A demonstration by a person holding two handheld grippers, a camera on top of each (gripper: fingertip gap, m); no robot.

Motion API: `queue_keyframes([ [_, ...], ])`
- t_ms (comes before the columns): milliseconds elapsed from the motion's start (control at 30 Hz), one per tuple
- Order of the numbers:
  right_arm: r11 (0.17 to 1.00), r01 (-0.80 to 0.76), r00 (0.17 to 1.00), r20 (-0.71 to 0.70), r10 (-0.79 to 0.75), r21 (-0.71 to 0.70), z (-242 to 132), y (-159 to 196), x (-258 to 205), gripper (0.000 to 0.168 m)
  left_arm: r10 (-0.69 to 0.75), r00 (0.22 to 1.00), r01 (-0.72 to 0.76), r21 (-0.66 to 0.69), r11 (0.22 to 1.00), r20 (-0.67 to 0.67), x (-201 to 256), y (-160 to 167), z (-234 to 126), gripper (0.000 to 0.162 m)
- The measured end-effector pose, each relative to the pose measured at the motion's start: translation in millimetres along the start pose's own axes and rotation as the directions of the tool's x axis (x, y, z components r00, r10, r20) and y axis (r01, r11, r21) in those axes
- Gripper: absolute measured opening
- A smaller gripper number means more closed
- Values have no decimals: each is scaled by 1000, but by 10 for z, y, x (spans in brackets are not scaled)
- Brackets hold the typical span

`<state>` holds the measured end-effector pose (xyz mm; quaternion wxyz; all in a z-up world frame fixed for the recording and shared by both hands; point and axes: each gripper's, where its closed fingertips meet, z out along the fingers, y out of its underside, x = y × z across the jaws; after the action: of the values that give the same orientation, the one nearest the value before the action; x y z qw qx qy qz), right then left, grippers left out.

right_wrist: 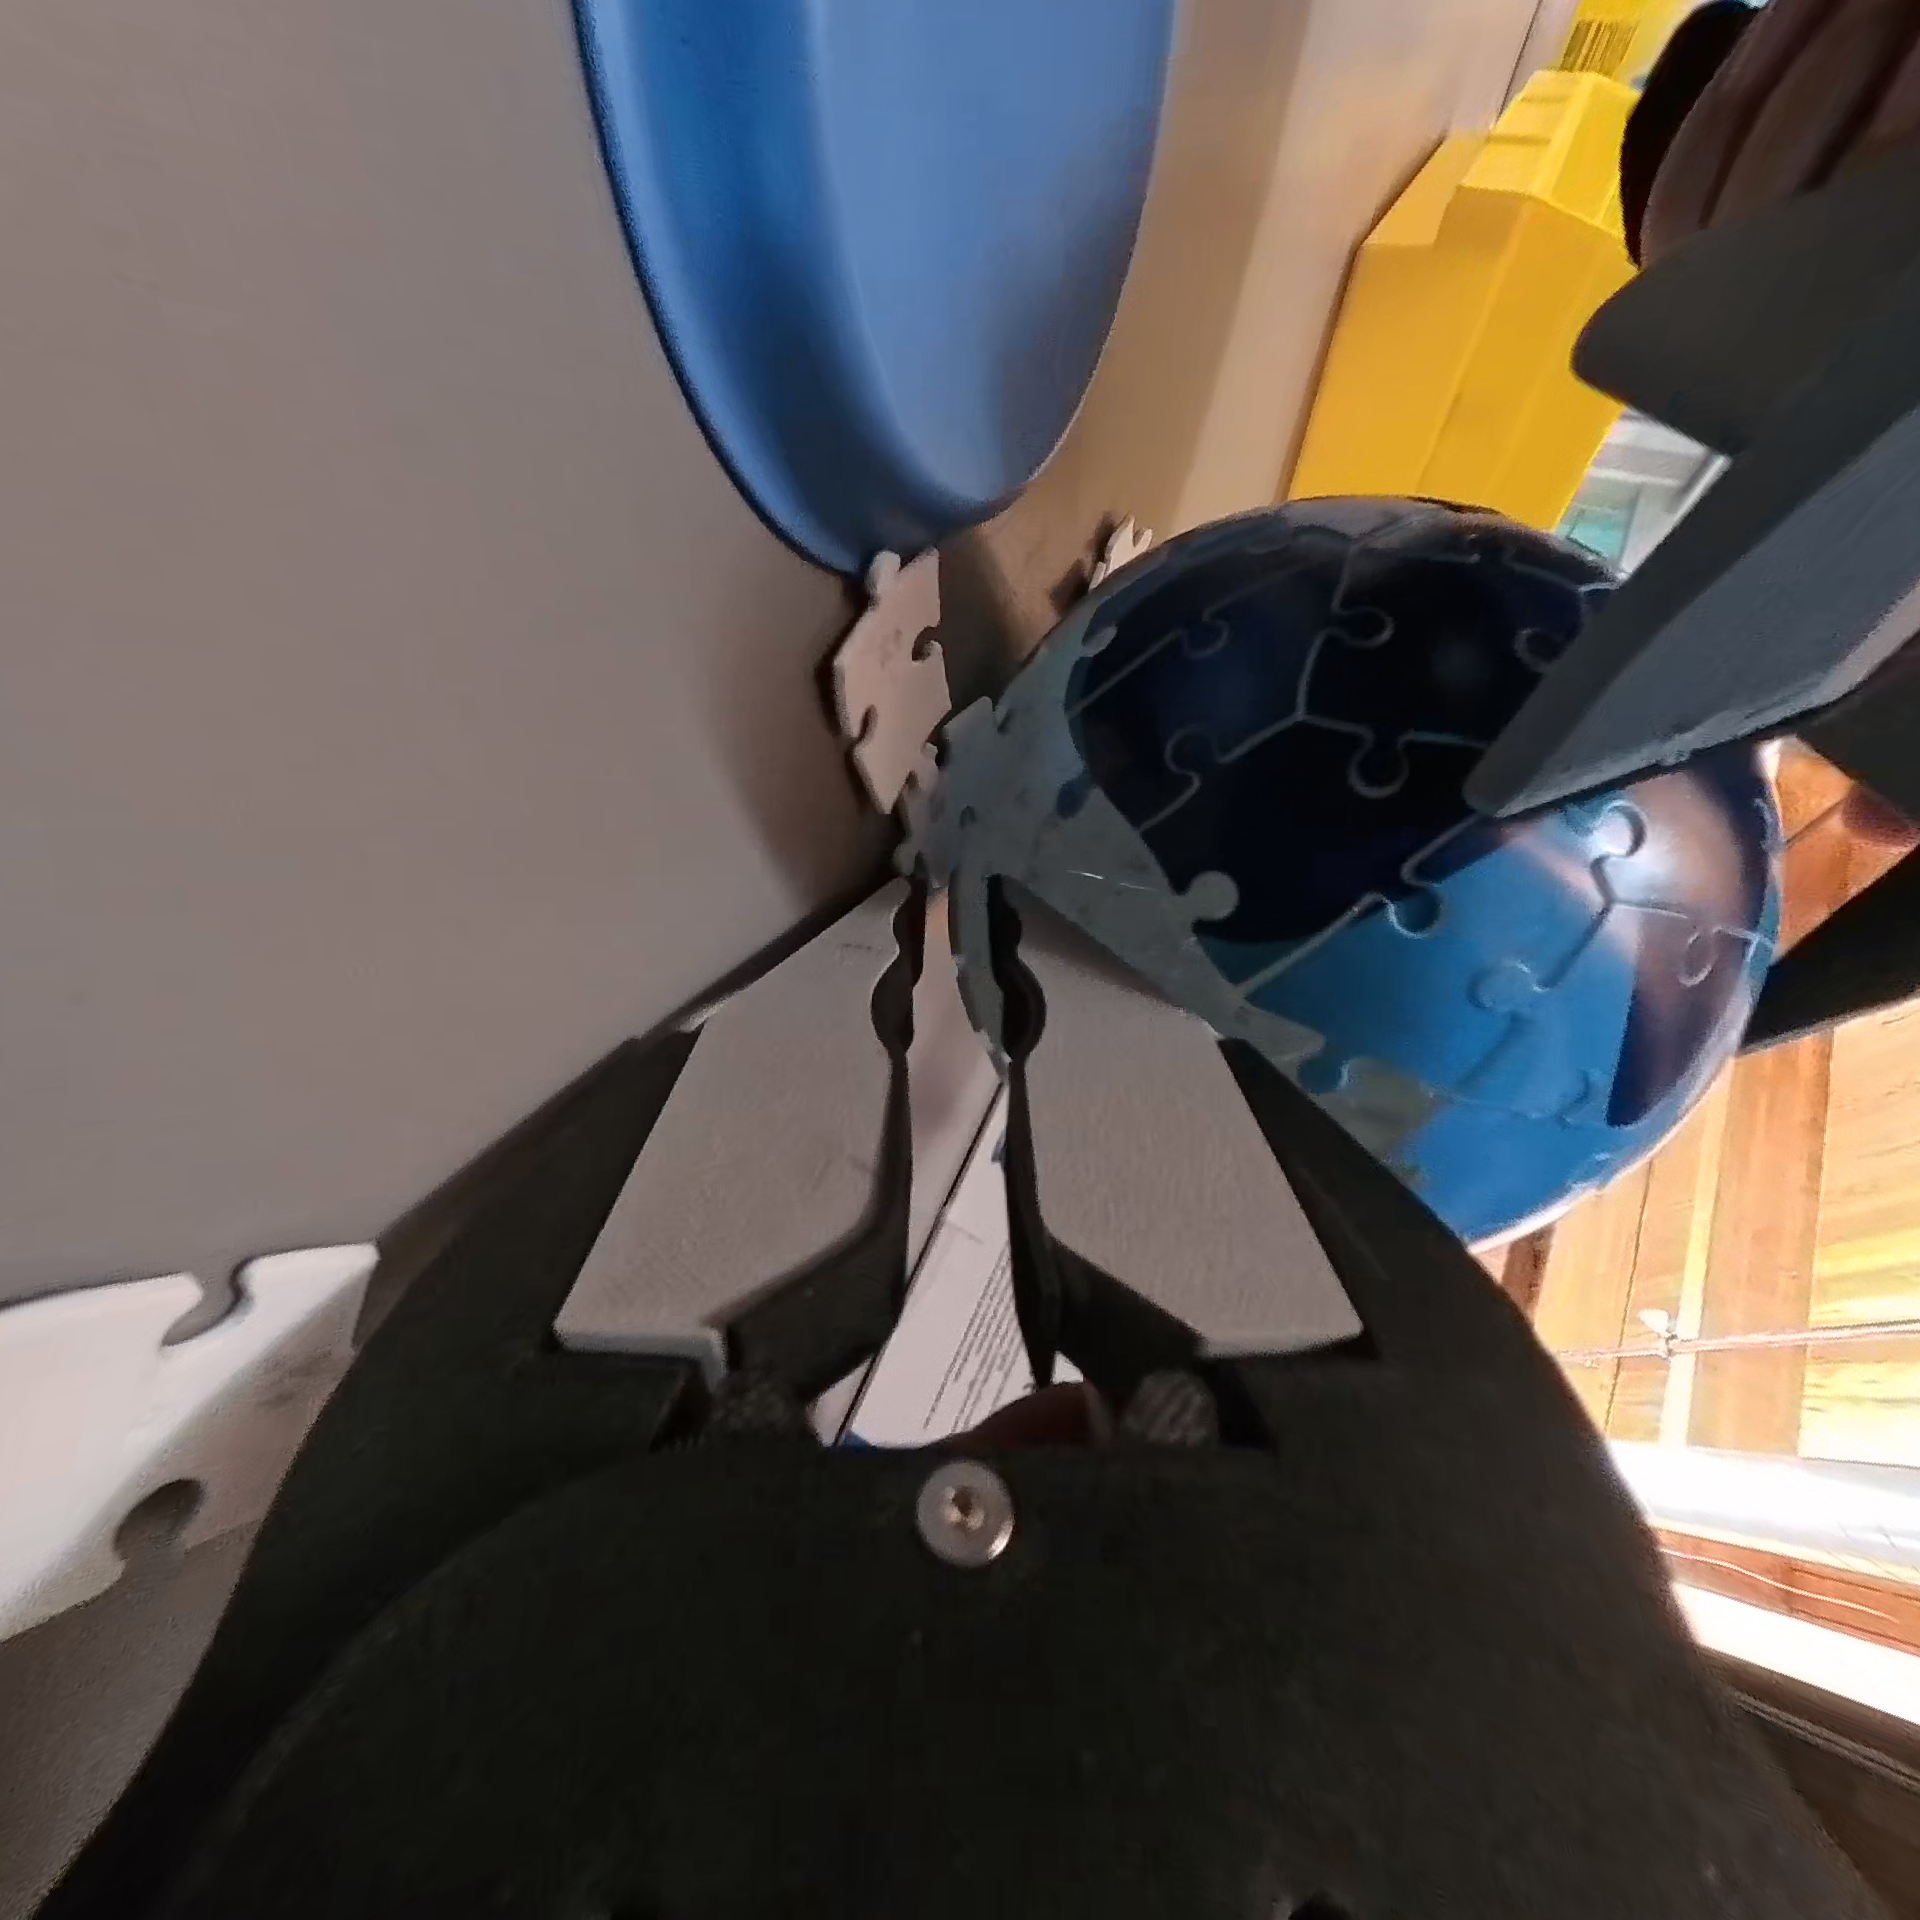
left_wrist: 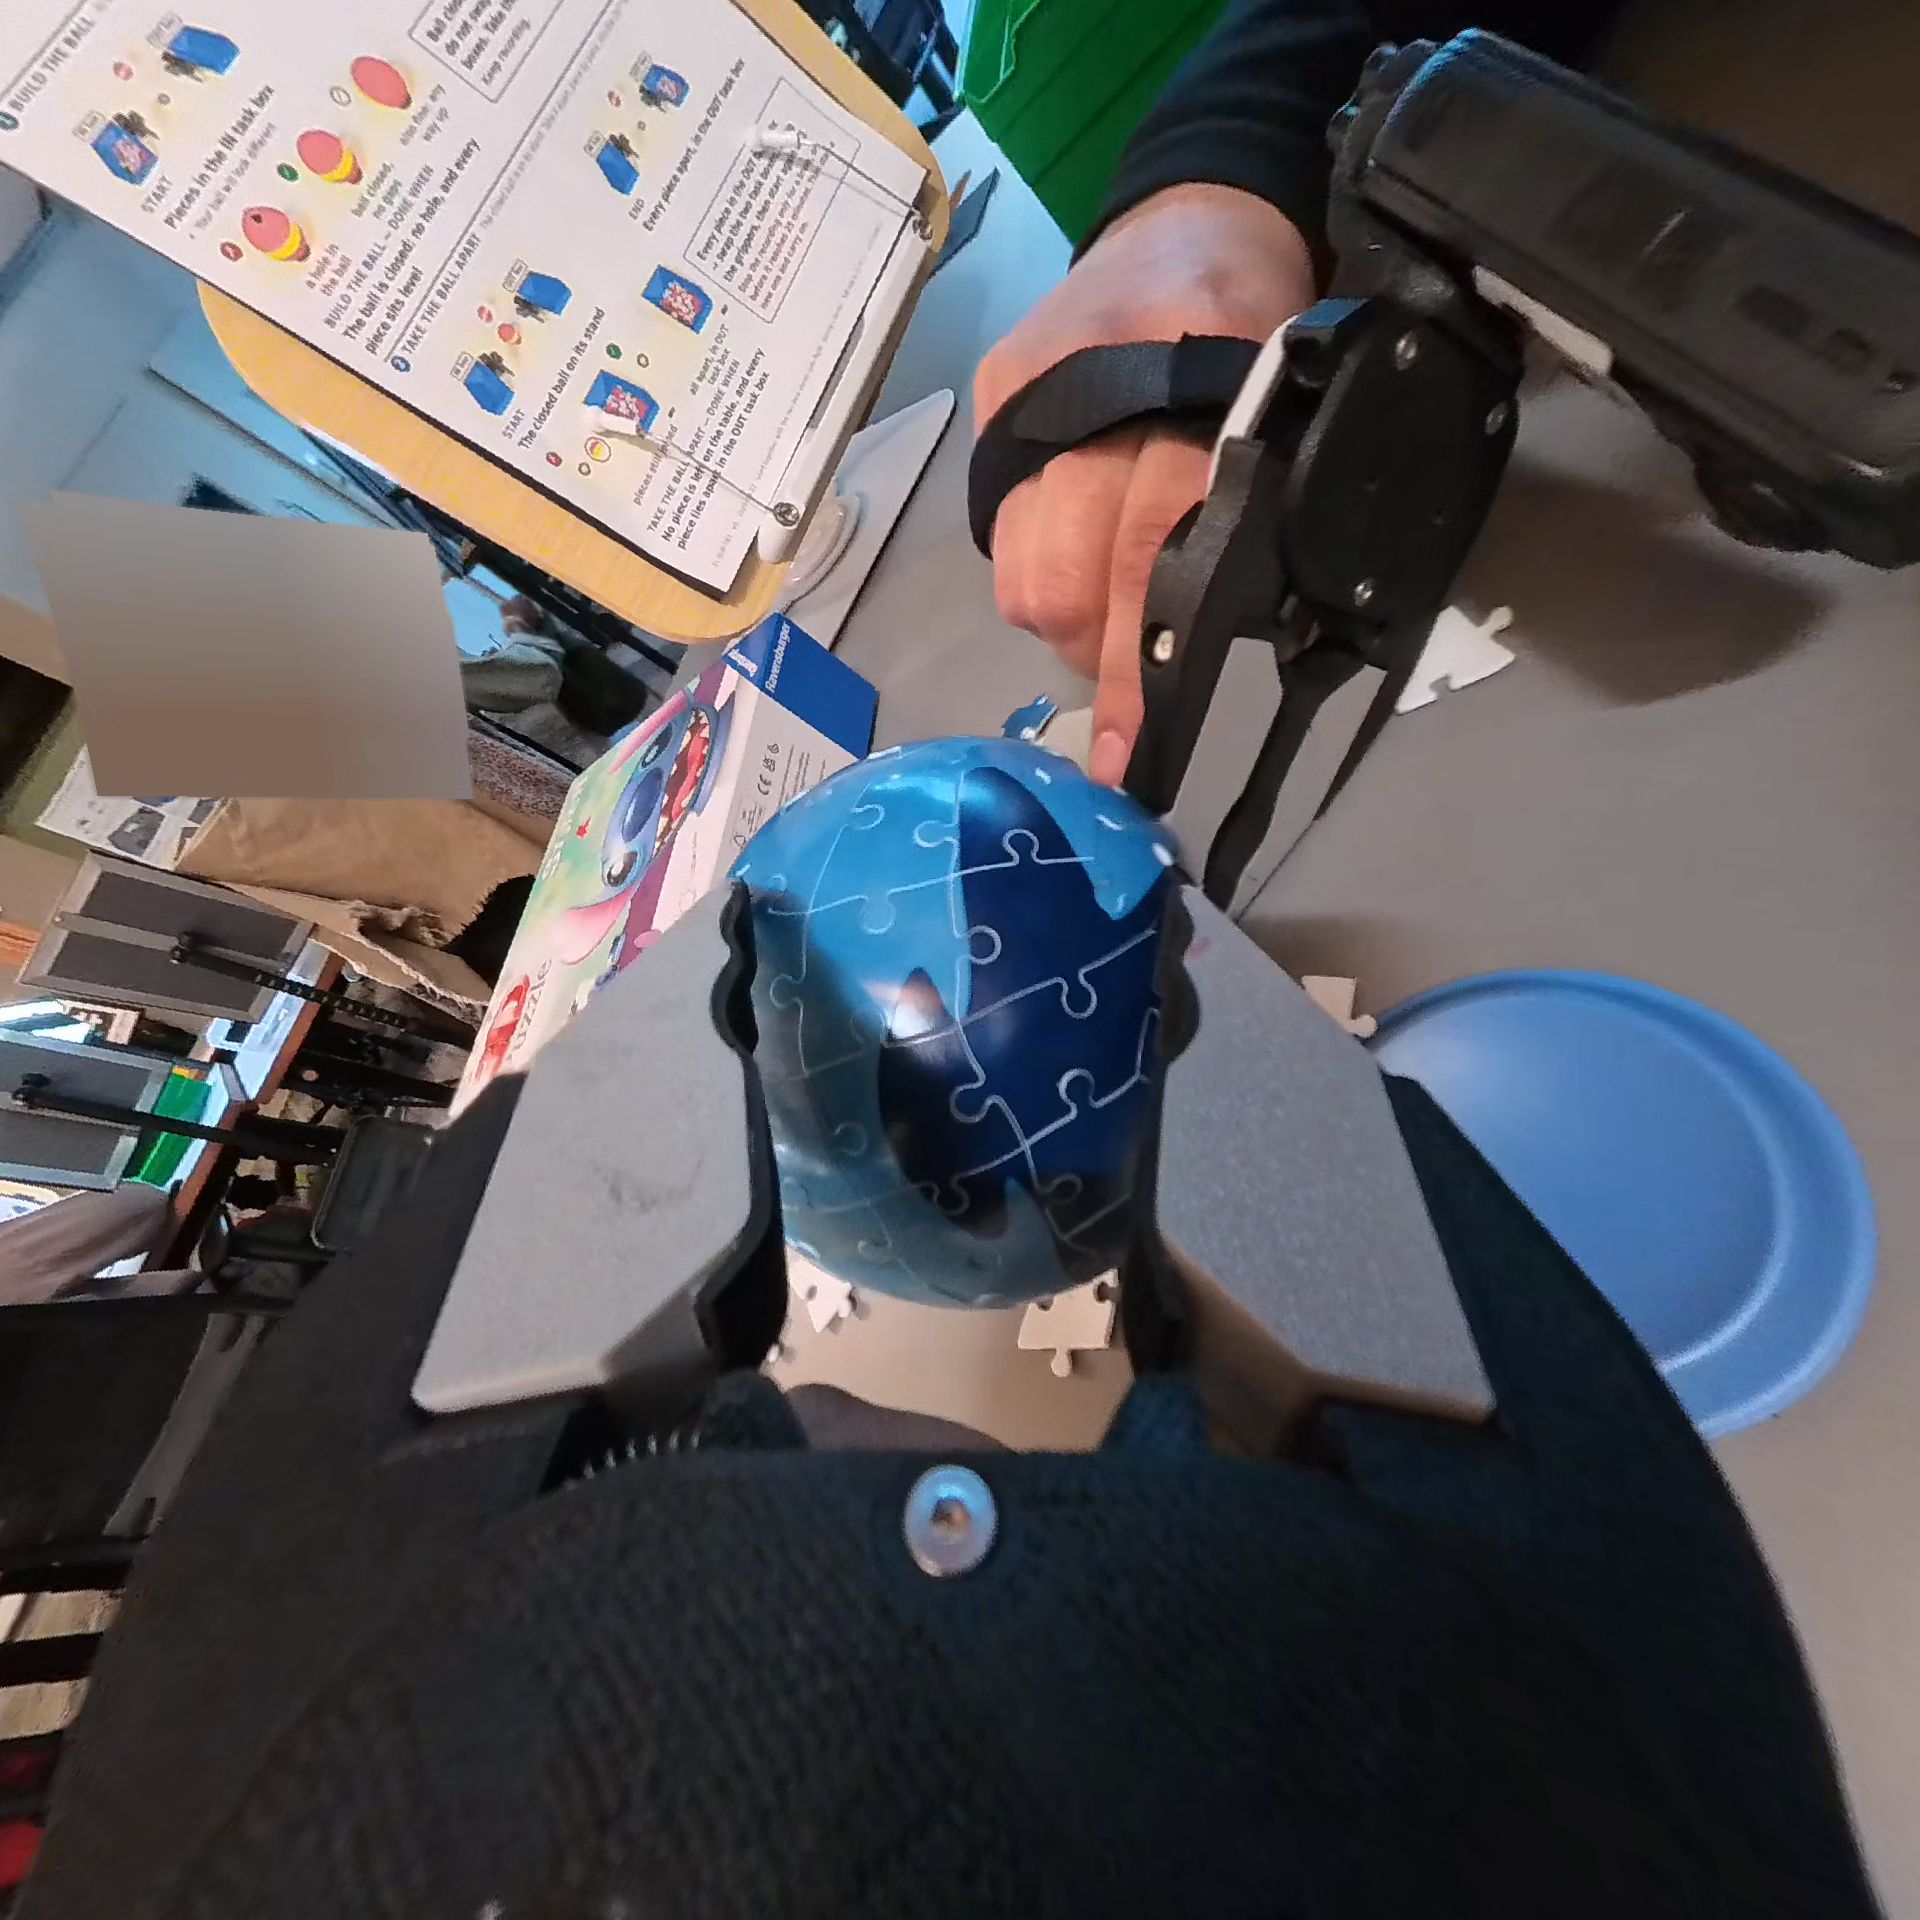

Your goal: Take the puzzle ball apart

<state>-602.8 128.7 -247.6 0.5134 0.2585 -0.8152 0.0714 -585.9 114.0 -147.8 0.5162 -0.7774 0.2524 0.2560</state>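
Gripping the puzzle ball from both sides, my left gripper has its jaws spread wide around it, the black pads pressed against its curved blue shell so that it sits between my fingers, off the grey table. Beyond the far side of the ball, my right gripper points down at its upper edge, held by a hand with a black strap across it.

In the right wrist view, my right gripper has its jaws nearly pressed together, with a narrow slot between them. A thin, pale-blue puzzle piece at the ball's edge stands in that slot, seen edge-on; I cannot tell for sure whether the pads pinch it.

Loose white puzzle pieces lie on the table under the ball, with another past my right gripper. To the right of my left jaws lies a blue plate. To their left lies the puzzle box, and farther off stands an instruction sheet on a board.
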Motion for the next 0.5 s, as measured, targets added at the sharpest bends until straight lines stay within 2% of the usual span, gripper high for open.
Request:
queue_keyframes([
  [300,1000,10,1000,27,-10,-3,-109,5,-14,16,70,998,-70,-17,997,-8,60,-24,-5,77],
  [500,999,36,999,32,-36,17,-92,-50,-55,7,115,993,-116,-19,993,-23,100,-24,-31,76],
])
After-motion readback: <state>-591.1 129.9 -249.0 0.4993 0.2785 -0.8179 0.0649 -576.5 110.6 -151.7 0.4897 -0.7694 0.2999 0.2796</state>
